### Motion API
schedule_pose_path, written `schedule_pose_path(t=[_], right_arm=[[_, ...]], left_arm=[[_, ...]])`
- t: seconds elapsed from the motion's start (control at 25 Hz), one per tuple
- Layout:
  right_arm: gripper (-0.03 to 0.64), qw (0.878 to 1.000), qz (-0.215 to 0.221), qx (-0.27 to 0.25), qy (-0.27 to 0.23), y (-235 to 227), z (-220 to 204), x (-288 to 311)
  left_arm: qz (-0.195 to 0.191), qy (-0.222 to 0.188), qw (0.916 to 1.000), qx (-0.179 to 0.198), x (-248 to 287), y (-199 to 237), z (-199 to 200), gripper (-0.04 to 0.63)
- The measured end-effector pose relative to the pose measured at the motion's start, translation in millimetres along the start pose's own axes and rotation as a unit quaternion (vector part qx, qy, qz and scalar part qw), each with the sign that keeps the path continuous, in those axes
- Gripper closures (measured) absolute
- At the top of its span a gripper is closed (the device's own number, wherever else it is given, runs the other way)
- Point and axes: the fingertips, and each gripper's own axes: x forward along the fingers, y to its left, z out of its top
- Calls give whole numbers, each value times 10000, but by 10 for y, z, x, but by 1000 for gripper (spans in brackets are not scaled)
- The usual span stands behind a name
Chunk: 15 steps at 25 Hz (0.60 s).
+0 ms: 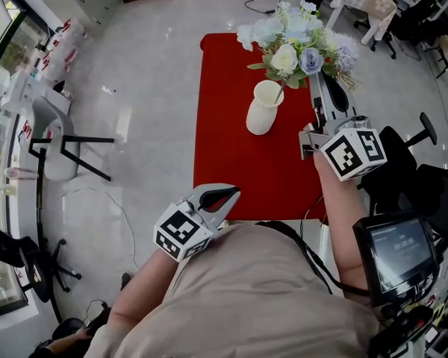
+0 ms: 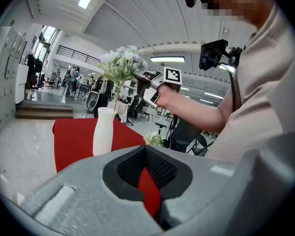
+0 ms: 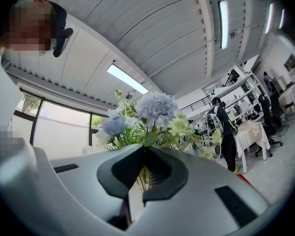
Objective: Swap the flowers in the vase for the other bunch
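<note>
Right gripper (image 1: 316, 80) high, clamped; left gripper (image 1: 234, 195) low, closed.

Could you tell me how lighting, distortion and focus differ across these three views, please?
Head view: even light, soft glare on the glossy floor, sharp throughout. Left gripper view: strong fisheye bending, dark corners, the vase crisp. Right gripper view: same fisheye, bright window beside the bouquet, ceiling lights slightly blown out.

Pale blue-white bouquet (image 1: 299, 47) above upright white ribbed vase (image 1: 264, 107), stems reaching mouth; second bunch (image 2: 155, 139) near vase.
</note>
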Motion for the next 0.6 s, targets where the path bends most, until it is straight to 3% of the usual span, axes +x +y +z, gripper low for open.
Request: schedule_pose_path(t=[0.32,0.6], right_arm=[[601,9984,13,204,-525,-247,741,-151],[601,9973,-301,28,-662,-598,989,-303]], left_arm=[[-48,34,10000,17,152,-154,92,588],[-124,55,9999,22,245,-204,64,588]])
